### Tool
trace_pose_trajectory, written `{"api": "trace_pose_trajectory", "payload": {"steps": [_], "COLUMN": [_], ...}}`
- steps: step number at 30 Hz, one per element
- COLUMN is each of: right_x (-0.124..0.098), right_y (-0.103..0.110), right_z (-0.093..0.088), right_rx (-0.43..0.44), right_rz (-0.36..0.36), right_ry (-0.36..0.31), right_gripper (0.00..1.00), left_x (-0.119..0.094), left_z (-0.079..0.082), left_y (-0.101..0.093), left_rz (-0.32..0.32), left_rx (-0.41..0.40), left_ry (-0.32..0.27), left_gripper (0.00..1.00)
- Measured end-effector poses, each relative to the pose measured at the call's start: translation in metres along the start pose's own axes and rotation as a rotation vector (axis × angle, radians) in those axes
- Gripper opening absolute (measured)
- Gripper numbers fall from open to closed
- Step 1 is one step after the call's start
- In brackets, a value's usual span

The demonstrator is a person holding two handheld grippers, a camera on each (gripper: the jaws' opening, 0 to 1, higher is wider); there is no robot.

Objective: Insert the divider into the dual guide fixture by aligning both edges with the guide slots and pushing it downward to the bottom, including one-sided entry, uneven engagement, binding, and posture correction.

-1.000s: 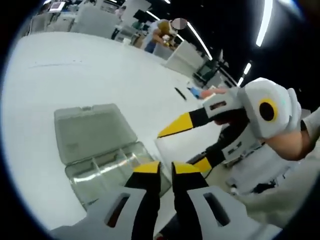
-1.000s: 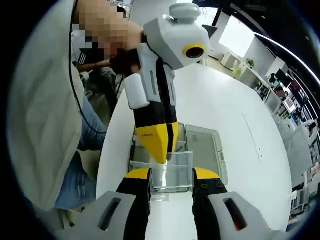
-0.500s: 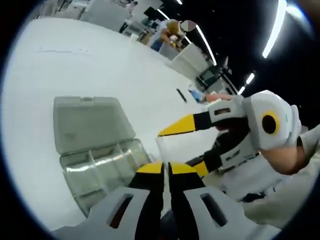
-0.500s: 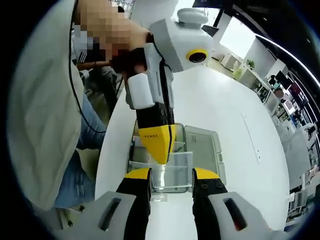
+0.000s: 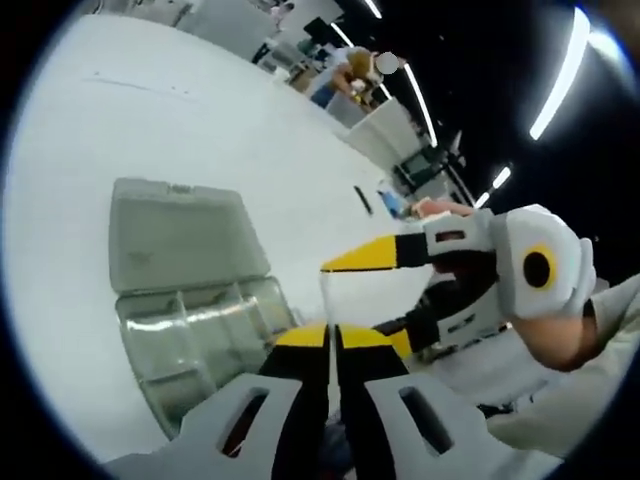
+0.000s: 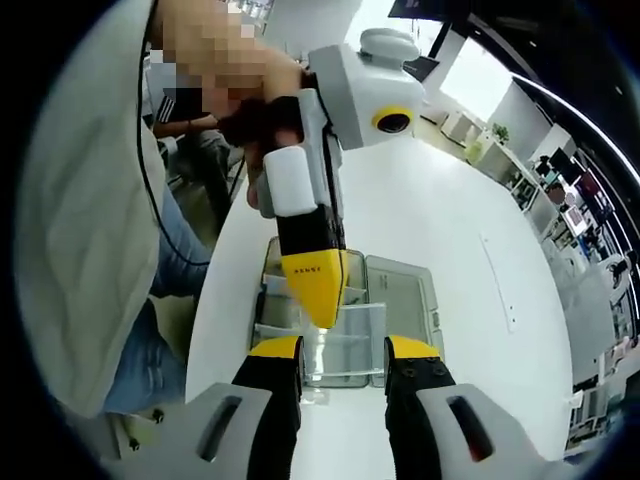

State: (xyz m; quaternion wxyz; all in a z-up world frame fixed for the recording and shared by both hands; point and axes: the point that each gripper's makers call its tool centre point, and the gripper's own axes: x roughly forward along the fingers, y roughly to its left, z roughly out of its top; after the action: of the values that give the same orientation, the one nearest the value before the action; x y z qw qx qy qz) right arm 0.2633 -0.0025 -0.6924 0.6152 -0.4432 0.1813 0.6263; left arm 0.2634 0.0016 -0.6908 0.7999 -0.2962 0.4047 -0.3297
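A clear plastic divider hangs above the table, spanning the gap between the jaws of my right gripper, which grip it by its two side edges. My left gripper comes down from above, its yellow tips shut on the divider's upper edge. In the left gripper view, my left gripper pinches the divider seen nearly edge-on, and the right gripper reaches in from the right. The clear guide box lies below with its lid folded open. The same box shows behind the divider.
The white table stretches wide around the box. A small dark object lies on it farther off. The person's torso and jeans stand at the table's near edge. Another person works at distant benches.
My left gripper's jaws have closed from a small gap onto the divider's edge. The right gripper still holds the divider; both views have shifted slightly.
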Motion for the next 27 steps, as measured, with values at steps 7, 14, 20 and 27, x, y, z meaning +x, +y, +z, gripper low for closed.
{"api": "trace_pose_trajectory", "payload": {"steps": [7,14,20,27], "right_x": [-0.002,-0.003,-0.007,-0.011], "right_y": [-0.001,-0.003,-0.008,-0.014], "right_z": [0.002,0.004,0.004,0.002], "right_rx": [0.005,0.032,0.051,0.08], "right_rz": [-0.001,-0.005,-0.005,0.012], "right_ry": [0.001,-0.006,-0.012,-0.019], "right_gripper": [0.29,0.31,0.29,0.24], "left_x": [-0.002,-0.005,-0.008,-0.011], "left_z": [0.002,0.004,0.006,0.007], "left_y": [0.0,0.005,0.006,0.004], "left_rz": [-0.014,-0.009,-0.011,-0.023], "left_rx": [-0.033,-0.018,0.024,0.084], "left_ry": [-0.007,-0.017,-0.031,-0.041], "left_gripper": [0.0,0.0,0.0,0.0]}}
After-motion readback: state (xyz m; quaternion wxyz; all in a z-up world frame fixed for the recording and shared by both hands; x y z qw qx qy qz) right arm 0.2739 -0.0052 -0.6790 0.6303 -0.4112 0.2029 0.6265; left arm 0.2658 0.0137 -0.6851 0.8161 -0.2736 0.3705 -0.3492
